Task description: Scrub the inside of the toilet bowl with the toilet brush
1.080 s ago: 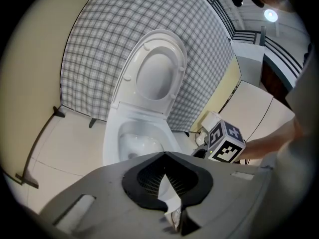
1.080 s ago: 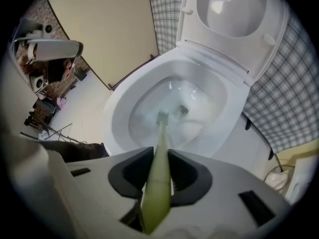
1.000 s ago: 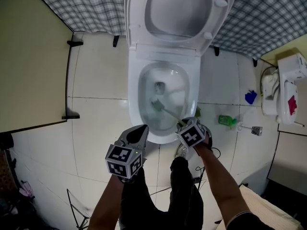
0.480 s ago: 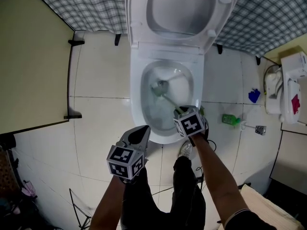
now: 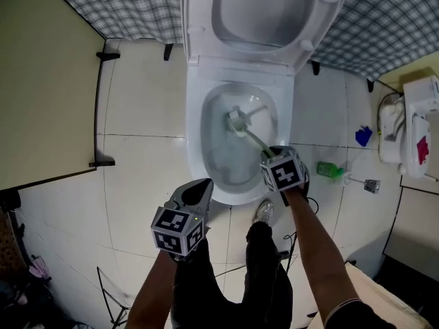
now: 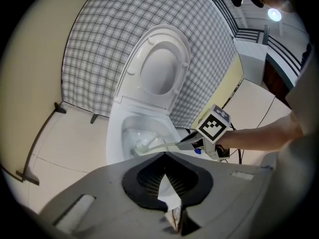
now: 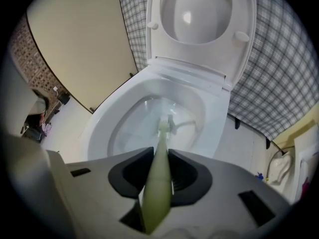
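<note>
Scrubbing mid-way, by the look of it: working the pale green plastic toilet brush (image 5: 250, 136) with its bristled head low inside the white ceramic toilet bowl (image 5: 195, 149), toward the back. Clamping the handle in the right gripper (image 7: 158, 176), aiming steeply down. Hanging the left gripper (image 6: 167, 183) idle near the front rim, jaws together, empty. Likely calling next for sweeping the side walls, pressing firmly without splashing.

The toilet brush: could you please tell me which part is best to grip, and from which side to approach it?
Grip the pale-green handle end of the toilet brush, coming from above the front rim of the toilet bowl: the handle slants up toward there, with the bristle head down inside. The right tool is shut on it there.
</note>
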